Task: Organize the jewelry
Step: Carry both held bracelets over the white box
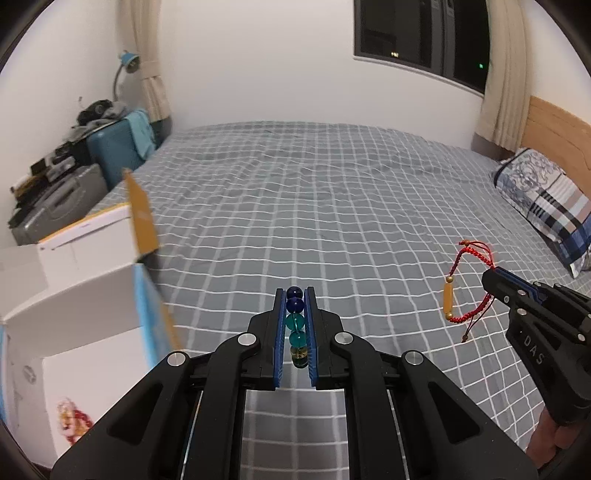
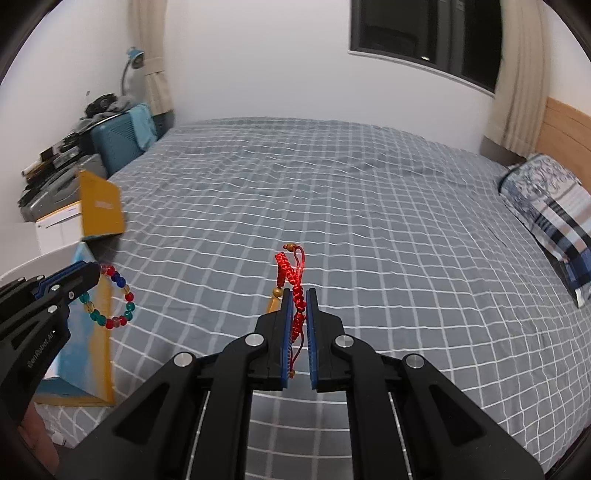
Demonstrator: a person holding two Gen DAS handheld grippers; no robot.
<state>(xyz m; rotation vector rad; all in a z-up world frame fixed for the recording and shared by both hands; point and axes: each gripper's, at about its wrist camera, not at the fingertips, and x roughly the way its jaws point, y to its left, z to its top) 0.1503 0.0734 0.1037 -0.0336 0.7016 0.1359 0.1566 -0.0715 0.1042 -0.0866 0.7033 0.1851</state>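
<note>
My left gripper point(image 1: 295, 293) is shut on a bracelet of blue, teal and amber glass beads point(image 1: 297, 325), held edge-on between the blue pads above the bed. In the right wrist view that same beaded bracelet point(image 2: 110, 295) hangs as a ring from the left gripper point(image 2: 96, 271) at the left edge. My right gripper point(image 2: 300, 291) is shut on a red braided cord bracelet point(image 2: 293, 280) with gold beads. In the left wrist view this red bracelet point(image 1: 466, 284) dangles from the right gripper point(image 1: 489, 275) at the right. An open white and yellow box point(image 1: 74, 280) stands at the left.
A bed with a grey checked sheet point(image 1: 314, 206) fills the view. A patterned pillow point(image 1: 546, 203) and wooden headboard point(image 1: 554, 125) lie at the right. Suitcases point(image 1: 110, 147), clutter and a blue lamp point(image 1: 127, 62) stand at the far left. A dark window point(image 1: 421, 33) is behind.
</note>
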